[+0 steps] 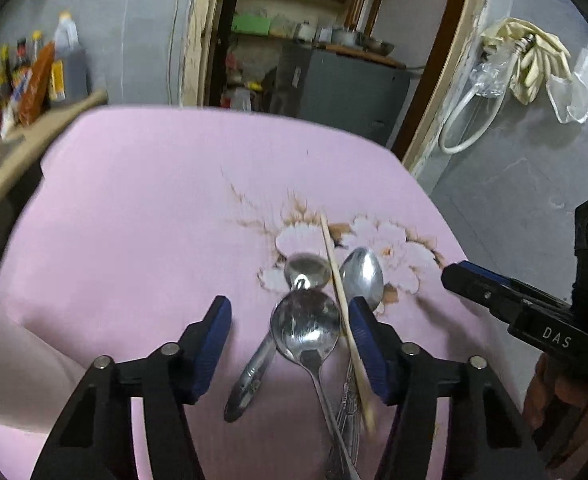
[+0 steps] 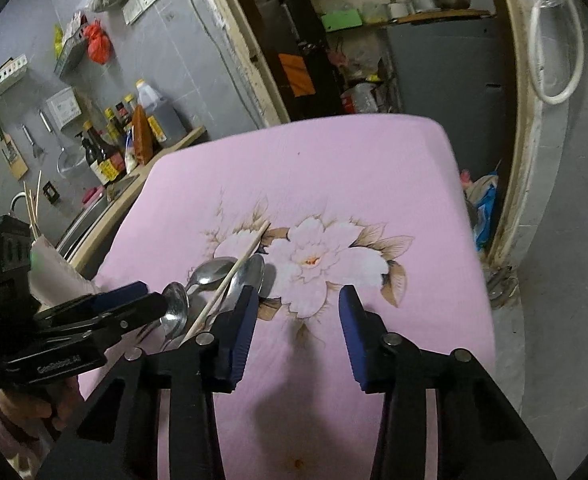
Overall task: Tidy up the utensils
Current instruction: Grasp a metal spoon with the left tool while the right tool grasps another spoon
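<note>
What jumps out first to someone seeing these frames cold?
The pink flowered cloth fills both views. A pile of three metal spoons crossed by one wooden chopstick lies on the flower print, between the left gripper's open jaws. The right gripper stands open over bare cloth beside the pile.

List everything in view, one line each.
spoons: three, silver metal, heaped on the cloth between the left gripper's fingers
chopstick: one, pale wood, slanted across the spoons
cloth: one, pink with flower print, covering the table
sauce bottles: several, dark, on the counter behind
hose: one, white, looped on the wall
left gripper: black with blue pads, open around the spoons
right gripper: black with blue pads, open over bare cloth
</note>
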